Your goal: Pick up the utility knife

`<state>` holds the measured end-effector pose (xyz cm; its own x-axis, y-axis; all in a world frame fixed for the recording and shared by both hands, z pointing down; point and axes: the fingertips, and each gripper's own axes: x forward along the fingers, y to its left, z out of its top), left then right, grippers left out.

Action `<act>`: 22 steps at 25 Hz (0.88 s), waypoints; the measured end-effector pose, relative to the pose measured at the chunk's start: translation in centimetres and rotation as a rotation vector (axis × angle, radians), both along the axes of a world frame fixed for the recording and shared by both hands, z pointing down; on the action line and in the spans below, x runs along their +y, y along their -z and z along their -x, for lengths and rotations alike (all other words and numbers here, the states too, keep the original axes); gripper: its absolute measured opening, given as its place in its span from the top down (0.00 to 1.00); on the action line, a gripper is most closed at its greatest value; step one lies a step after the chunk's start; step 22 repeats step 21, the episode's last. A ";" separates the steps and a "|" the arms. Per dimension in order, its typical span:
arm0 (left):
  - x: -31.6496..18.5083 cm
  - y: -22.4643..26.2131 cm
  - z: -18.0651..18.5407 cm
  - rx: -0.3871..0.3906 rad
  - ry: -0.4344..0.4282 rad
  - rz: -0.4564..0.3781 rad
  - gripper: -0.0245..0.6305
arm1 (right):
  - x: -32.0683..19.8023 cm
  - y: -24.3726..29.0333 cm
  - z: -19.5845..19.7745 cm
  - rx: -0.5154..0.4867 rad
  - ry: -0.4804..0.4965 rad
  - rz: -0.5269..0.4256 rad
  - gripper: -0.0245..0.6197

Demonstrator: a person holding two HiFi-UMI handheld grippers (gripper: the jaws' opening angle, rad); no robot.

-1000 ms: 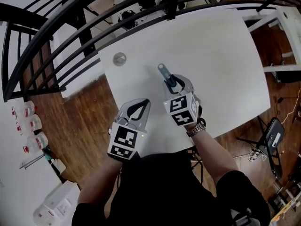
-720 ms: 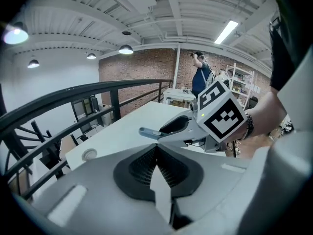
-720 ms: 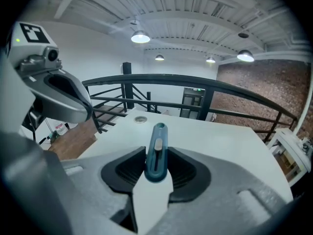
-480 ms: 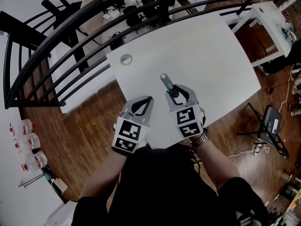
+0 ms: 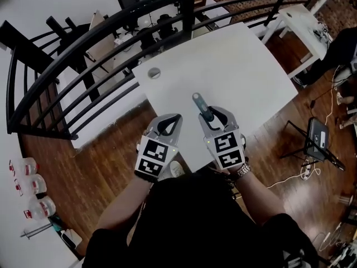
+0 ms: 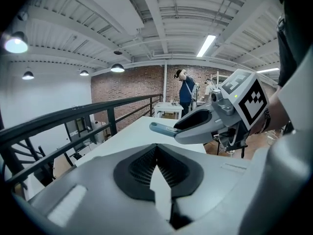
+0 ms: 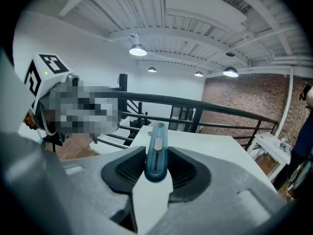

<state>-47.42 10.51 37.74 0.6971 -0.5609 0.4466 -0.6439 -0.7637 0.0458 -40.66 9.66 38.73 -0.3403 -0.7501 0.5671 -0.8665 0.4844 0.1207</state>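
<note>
The wooden floor (image 5: 106,149) fills the lower level, and the black railing (image 5: 83,43) curves across the far side. The white table (image 5: 240,66) is in front of you, its top bare apart from a round grommet (image 5: 153,72) near the far left corner. A smaller white side table (image 5: 304,24) stands off to the right.

Your two hands are up side by side over the near edge of the table. The left gripper (image 5: 169,119) is level with its partner, marker cube facing the head camera. Its own view shows the jaws (image 6: 156,148) together, pads meeting with nothing between them.

The right gripper (image 5: 215,115) has the catch. Its jaws are clamped on the utility knife (image 5: 201,106), with the dark pads pressing on both flanks of the blue-grey handle. In the right gripper view, the knife (image 7: 156,151) stands straight up the middle of the jaws, with the pale slider (image 7: 158,144) facing the camera. The rounded end pokes out well past the fingertips.

From the left gripper view, the knife (image 6: 160,128) is held in the air, clear of the tabletop (image 6: 142,131) below it. There's a watch (image 5: 243,171) on your right wrist.
</note>
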 end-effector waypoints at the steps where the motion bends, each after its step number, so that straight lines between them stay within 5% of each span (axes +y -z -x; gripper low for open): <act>1: 0.3 0.3 0.2 0.001 -0.005 -0.005 0.94 | 0.4 0.4 0.2 -0.001 -0.006 -0.005 0.76; 15: 1.4 2.7 -1.9 0.029 0.004 -0.017 0.94 | 2.6 3.7 -1.8 -0.008 0.017 -0.035 0.76; 22: 0.9 0.5 0.1 0.044 0.018 -0.003 0.94 | 2.0 1.7 0.7 -0.010 0.031 -0.038 0.76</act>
